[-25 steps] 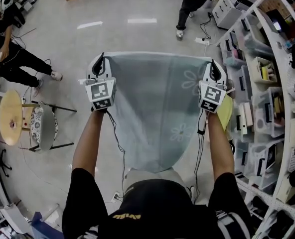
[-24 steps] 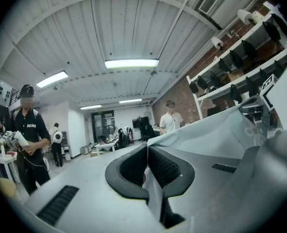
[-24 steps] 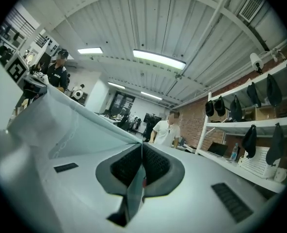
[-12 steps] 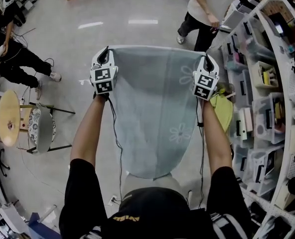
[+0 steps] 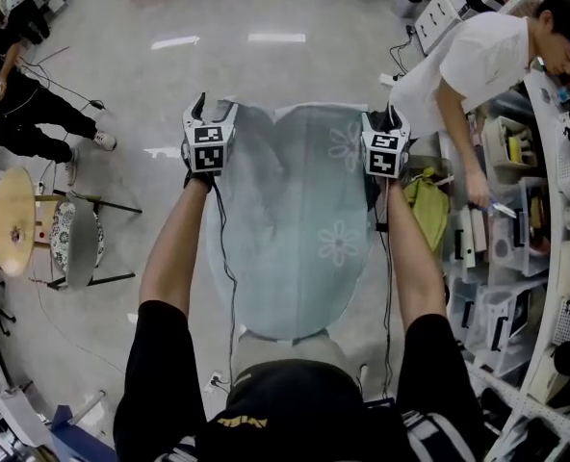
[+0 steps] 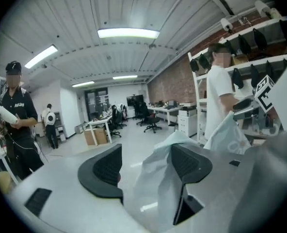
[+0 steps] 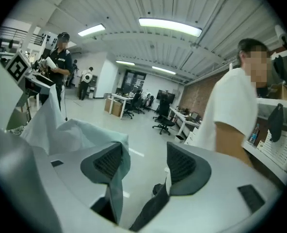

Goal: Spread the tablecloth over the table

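Observation:
The pale blue-green tablecloth with white flowers lies draped over a rounded table that it hides. Its far edge sags in a fold between my hands. My left gripper is at the far left corner and my right gripper at the far right corner. Both have just been opening. In the left gripper view the left gripper stands open and the cloth corner hangs loose against the right jaw. In the right gripper view the right gripper is open too, with the cloth corner draped over its left jaw.
A person in a white shirt bends at the shelving full of boxes on the right. A yellow-green bag lies beside the table. On the left stand a round wooden stool and a chair; a person in black sits beyond.
Both hands came down with the cloth's far edge. The jaws went from shut on the corners to open, and the edge now sags. The person in white walked to the shelves.

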### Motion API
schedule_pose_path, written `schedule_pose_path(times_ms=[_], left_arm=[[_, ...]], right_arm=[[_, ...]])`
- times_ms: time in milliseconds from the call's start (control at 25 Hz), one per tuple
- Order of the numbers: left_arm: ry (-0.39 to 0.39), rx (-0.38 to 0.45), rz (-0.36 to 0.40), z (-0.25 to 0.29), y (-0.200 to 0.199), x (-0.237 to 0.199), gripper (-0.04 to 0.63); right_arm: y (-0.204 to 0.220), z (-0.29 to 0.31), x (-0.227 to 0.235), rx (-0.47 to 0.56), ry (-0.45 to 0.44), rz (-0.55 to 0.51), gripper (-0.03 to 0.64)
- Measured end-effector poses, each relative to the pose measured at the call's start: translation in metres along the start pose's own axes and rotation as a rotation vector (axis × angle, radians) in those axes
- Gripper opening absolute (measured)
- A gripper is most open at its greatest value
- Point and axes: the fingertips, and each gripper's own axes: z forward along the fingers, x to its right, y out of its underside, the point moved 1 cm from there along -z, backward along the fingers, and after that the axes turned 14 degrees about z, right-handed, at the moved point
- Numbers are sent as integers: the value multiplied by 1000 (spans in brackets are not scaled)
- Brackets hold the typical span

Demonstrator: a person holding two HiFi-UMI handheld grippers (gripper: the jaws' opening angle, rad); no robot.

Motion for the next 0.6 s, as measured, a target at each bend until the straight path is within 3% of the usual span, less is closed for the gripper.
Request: schedule_pose_path(times_ms=[160,600], left_arm=[[15,-43,35,-4,10,13,374],[-11,-78,64,-23,16,14,400]], right_arm=[[13,-3,-7,-71,-33,-12,327],[17,-19,-2,-150,-32,-67,369]])
